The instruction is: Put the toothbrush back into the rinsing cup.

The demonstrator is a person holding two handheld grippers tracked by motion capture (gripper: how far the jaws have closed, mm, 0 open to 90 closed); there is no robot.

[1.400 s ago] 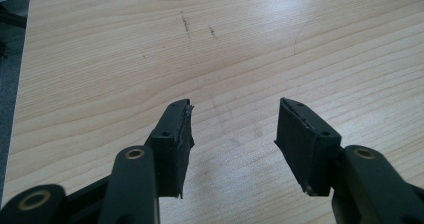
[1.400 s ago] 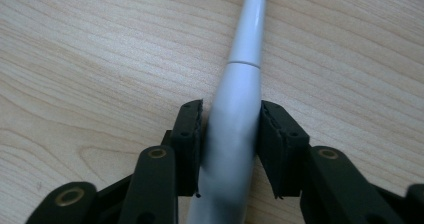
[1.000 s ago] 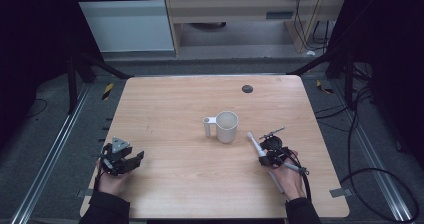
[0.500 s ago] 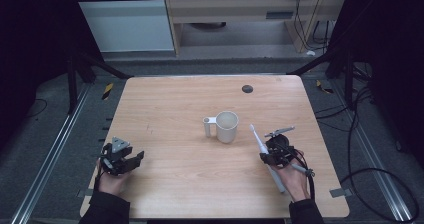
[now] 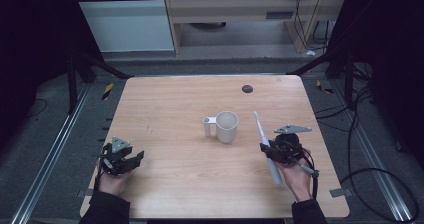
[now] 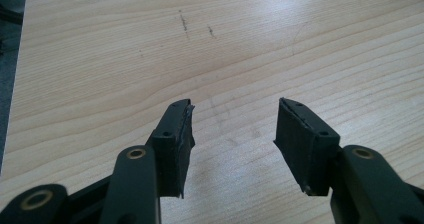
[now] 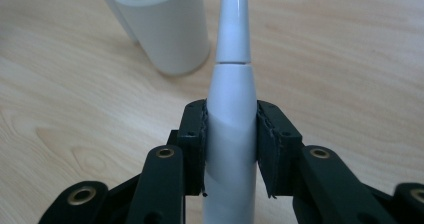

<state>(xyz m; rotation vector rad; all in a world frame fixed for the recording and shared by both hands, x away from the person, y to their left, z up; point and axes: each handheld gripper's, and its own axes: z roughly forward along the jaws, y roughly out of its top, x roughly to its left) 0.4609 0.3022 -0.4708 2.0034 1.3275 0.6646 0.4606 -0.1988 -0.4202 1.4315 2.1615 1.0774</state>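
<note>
Black left claw [image 5: 131,160] is still resting open on the wooden counter [image 5: 170,109]. White mug [image 5: 226,126] is standing beside the right claw [image 5: 263,149], which is gripping a white toothbrush [image 5: 265,144], now drawn farther from it.

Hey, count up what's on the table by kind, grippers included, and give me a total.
Mugs: 1, white mug
Toothbrushes: 1, white toothbrush, clamped in the right gripper
Dark discs: 1, disc
Grippers: 2, counting the open left gripper
Total: 5
</note>
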